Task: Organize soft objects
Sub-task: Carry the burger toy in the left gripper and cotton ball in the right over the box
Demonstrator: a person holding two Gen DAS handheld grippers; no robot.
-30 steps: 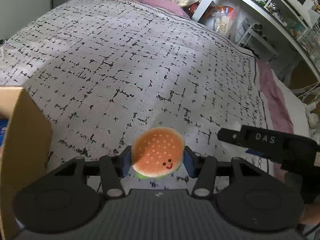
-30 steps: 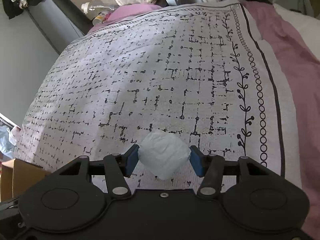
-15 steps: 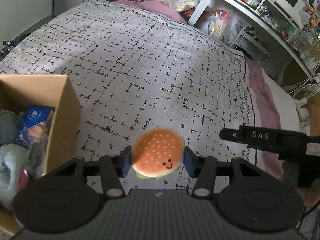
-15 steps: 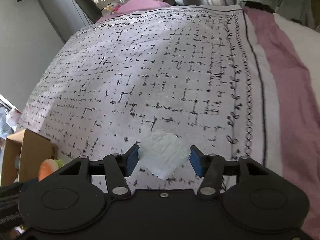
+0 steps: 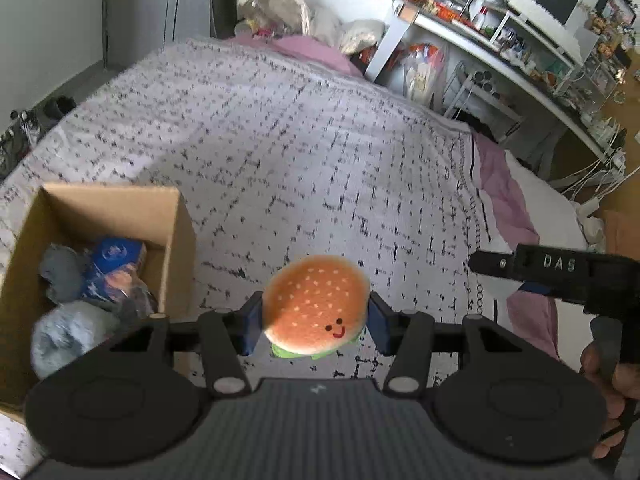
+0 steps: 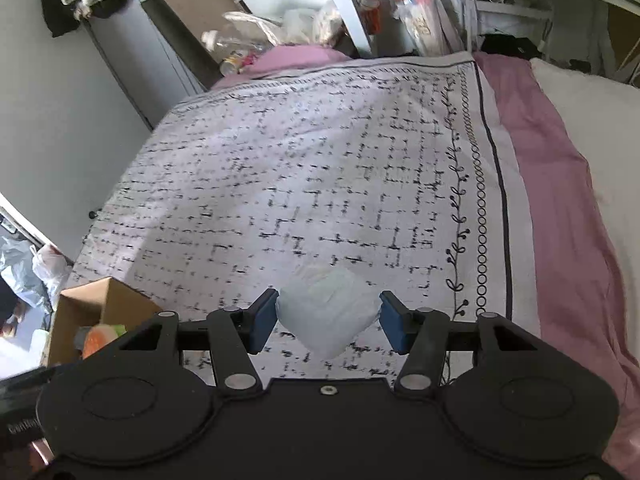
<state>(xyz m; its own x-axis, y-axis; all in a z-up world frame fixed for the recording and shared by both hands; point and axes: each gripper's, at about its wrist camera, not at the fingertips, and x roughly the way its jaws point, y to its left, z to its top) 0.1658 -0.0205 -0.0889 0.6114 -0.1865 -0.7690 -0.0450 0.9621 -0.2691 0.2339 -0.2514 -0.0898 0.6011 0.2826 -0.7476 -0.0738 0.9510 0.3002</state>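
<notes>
My left gripper (image 5: 316, 320) is shut on a plush burger (image 5: 316, 306) with a smiling face, held up over the patterned bedspread (image 5: 300, 140). To its left stands an open cardboard box (image 5: 176, 240) holding grey fluffy items (image 5: 68, 336) and a blue packet (image 5: 112, 268). My right gripper (image 6: 327, 322) is shut on a pale blue soft packet (image 6: 327, 314), also held above the bedspread (image 6: 320, 180). The same box (image 6: 100, 308) shows at the lower left of the right wrist view, with the burger (image 6: 100, 338) over it. The right gripper's body (image 5: 560, 272) appears at the right of the left wrist view.
A pink sheet (image 6: 560, 200) runs along the bed's right side. White shelving (image 5: 500, 40) crowded with small items stands beyond the bed. A grey wall (image 6: 60, 120) is on the left. A hand (image 5: 612, 380) holds the right gripper's handle.
Both grippers have risen and pulled back from the bed with their objects. The cardboard box has come much further into the left wrist view, showing its contents.
</notes>
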